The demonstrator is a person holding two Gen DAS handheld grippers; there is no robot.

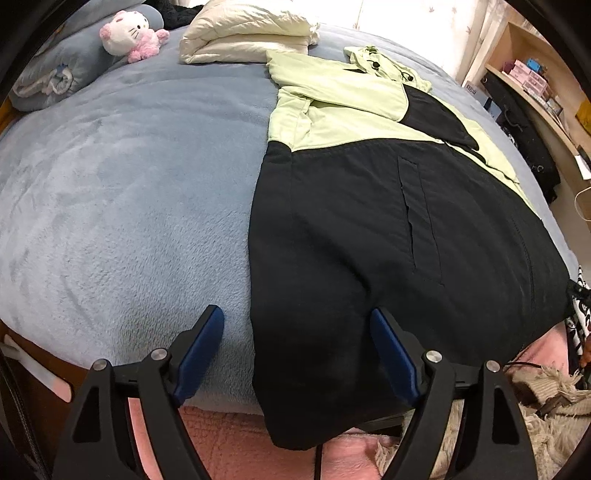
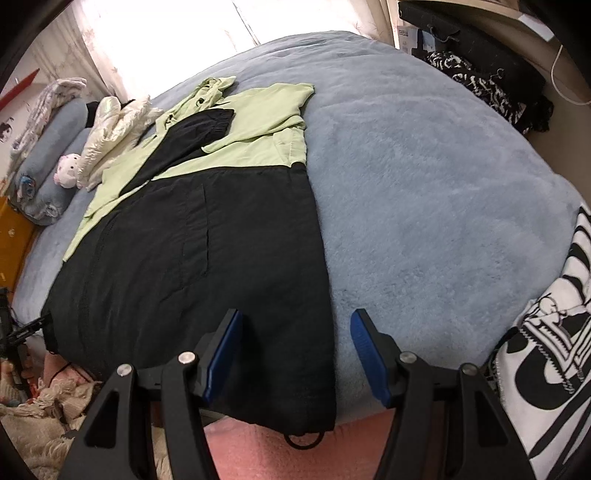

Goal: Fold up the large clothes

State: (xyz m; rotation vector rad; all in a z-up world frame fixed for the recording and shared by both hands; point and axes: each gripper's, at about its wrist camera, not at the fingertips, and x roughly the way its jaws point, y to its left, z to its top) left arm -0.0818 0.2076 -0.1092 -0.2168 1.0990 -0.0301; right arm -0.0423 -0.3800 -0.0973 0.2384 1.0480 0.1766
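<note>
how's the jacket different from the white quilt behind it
The jacket is two-tone, black below and light green above; the quilt is plain cream. The jacket lies spread flat with sleeves folded in; the quilt is a puffy folded bundle. The jacket's hem hangs over the near edge; the quilt sits far back. Both rest on the blue blanket.

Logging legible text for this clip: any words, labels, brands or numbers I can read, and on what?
None reads with certainty.
White box beside the bed, right wrist view: dark print, too blurred to read.
The same box, left wrist view: print blurred.
Small boxes on the wooden shelf: labels too small.
Black-and-white cloth: graphic pattern, no clear lettering.
Jacket: no visible logo.
</note>
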